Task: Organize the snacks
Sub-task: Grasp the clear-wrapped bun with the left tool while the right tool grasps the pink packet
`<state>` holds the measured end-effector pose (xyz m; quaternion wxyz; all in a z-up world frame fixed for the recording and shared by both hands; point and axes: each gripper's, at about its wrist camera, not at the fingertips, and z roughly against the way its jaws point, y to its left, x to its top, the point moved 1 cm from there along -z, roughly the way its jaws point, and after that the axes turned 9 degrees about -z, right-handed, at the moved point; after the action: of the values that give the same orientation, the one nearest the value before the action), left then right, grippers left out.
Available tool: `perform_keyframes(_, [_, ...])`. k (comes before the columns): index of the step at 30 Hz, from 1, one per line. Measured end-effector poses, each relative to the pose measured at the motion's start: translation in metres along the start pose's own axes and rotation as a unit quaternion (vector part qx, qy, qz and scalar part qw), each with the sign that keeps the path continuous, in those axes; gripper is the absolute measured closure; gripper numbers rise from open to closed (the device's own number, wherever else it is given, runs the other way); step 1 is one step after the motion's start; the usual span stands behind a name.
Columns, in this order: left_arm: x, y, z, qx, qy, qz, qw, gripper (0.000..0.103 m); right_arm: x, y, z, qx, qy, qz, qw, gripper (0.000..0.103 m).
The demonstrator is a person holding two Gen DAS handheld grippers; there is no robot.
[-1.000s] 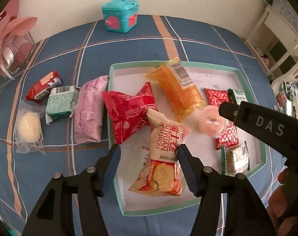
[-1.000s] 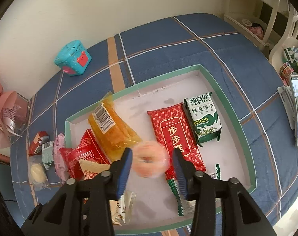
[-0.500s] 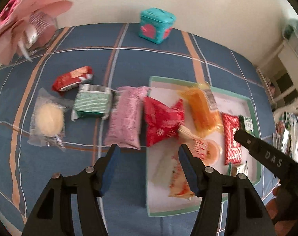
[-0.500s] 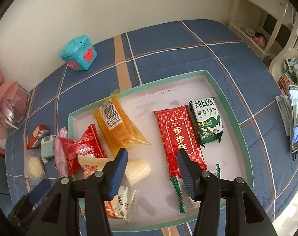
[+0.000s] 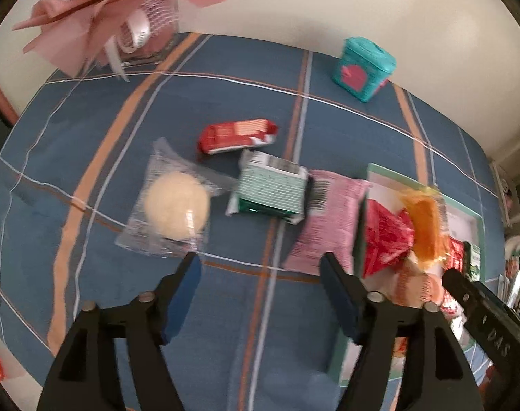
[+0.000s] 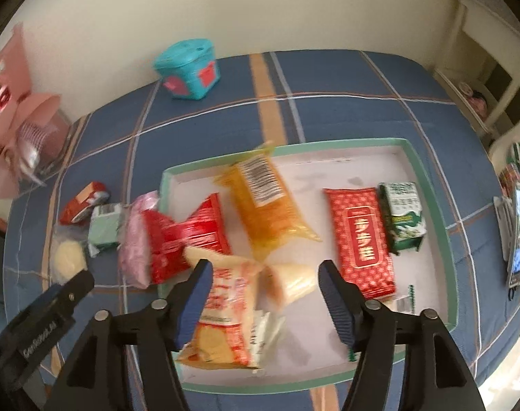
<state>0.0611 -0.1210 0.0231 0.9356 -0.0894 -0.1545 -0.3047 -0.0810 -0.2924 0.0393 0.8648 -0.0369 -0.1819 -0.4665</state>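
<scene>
A white tray with a green rim [image 6: 427, 178] holds several snacks: an orange packet [image 6: 266, 205], a red packet [image 6: 188, 236], a long red bar [image 6: 359, 236], a green biscuit pack [image 6: 402, 215], an egg-roll bag [image 6: 225, 311] and a jelly cup [image 6: 290, 281] lying on its side. My right gripper [image 6: 263, 270] is open and empty above the jelly cup. On the cloth left of the tray lie a pink packet [image 5: 328, 219], a green pack [image 5: 270, 188], a red pack [image 5: 237, 135] and a clear-wrapped round cake [image 5: 177, 202]. My left gripper [image 5: 260, 267] is open and empty over the cloth near them.
A teal box [image 6: 188, 68] stands at the back by the wall. A pink flower arrangement [image 5: 116, 10] stands at the back left. A white shelf [image 6: 493, 78] and a phone [image 6: 518, 233] are off the table's right edge. The cloth is blue plaid [image 5: 225, 78].
My right gripper has opened and let go of the jelly cup, which now lies in the tray. My left gripper has swung left from over the tray to the loose snacks on the cloth.
</scene>
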Motion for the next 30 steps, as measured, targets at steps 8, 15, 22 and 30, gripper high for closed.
perform_keyframes(8, [0.001, 0.021, 0.003, 0.025, -0.012, 0.009, 0.9996, 0.017, -0.011, 0.038, 0.001, 0.011, -0.004, 0.047, 0.999, 0.015])
perform_keyframes(15, [0.002, 0.048, 0.001, 0.036, -0.017, 0.033, 0.9987, 0.009, -0.02, 0.058, -0.004, 0.02, 0.0, 0.062, 0.998, 0.012])
perform_keyframes(22, [-0.003, 0.09, 0.005, 0.05, -0.021, 0.089, 0.9946, 0.009, -0.027, 0.078, -0.006, 0.038, -0.001, 0.068, 0.997, 0.0])
perform_keyframes(30, [-0.009, 0.133, 0.011, 0.059, -0.033, 0.138, 0.9881, 0.009, -0.038, 0.11, -0.007, 0.07, -0.001, 0.089, 0.994, 0.0])
